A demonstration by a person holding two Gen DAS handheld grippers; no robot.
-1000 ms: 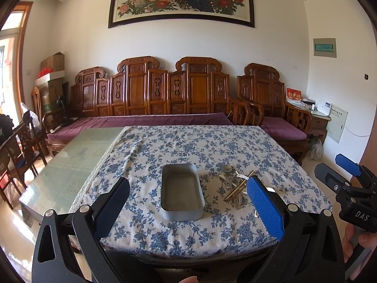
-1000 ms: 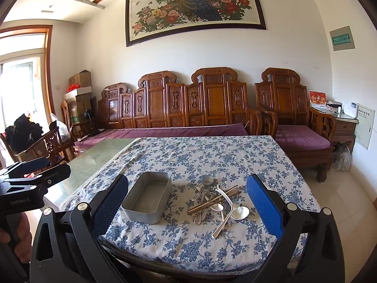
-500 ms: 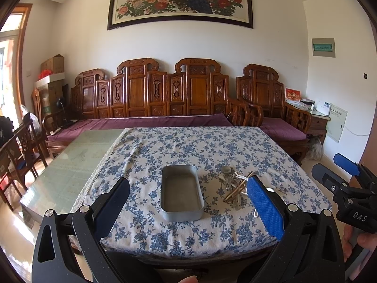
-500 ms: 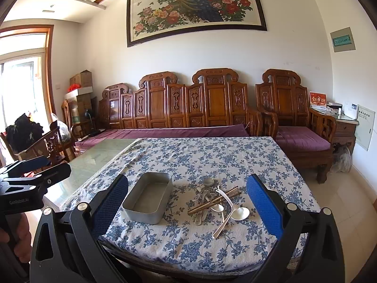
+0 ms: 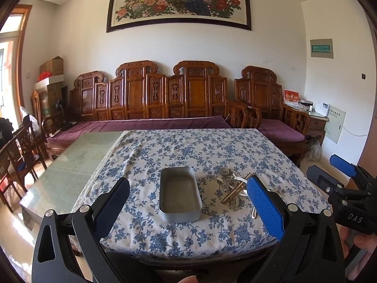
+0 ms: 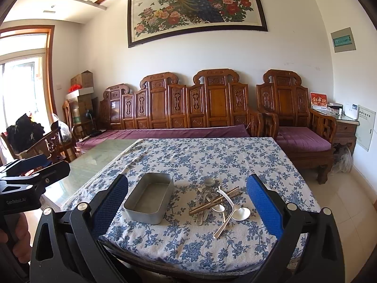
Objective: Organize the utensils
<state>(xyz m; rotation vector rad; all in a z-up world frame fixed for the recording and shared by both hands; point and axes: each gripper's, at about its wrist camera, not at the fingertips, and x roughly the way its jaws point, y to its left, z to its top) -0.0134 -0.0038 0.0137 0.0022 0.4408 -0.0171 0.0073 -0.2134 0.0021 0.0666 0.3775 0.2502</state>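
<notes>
Utensils [image 6: 215, 200] piled loose on the desk [image 6: 235, 155], just right of an empty metal tin [image 6: 149, 199].

Chopsticks [image 6: 215, 203] lie across some spoons, one white spoon [image 6: 232, 219] nearest the edge, all on a blue flowery cloth. Left gripper [image 5: 186, 208] and right gripper [image 6: 186, 208] both hang short of the desk, spread wide with nothing in them.

Table [image 5: 59, 179] — floral cloth [image 5: 188, 148], tin [image 5: 180, 194], utensils [image 6: 216, 200].
</notes>
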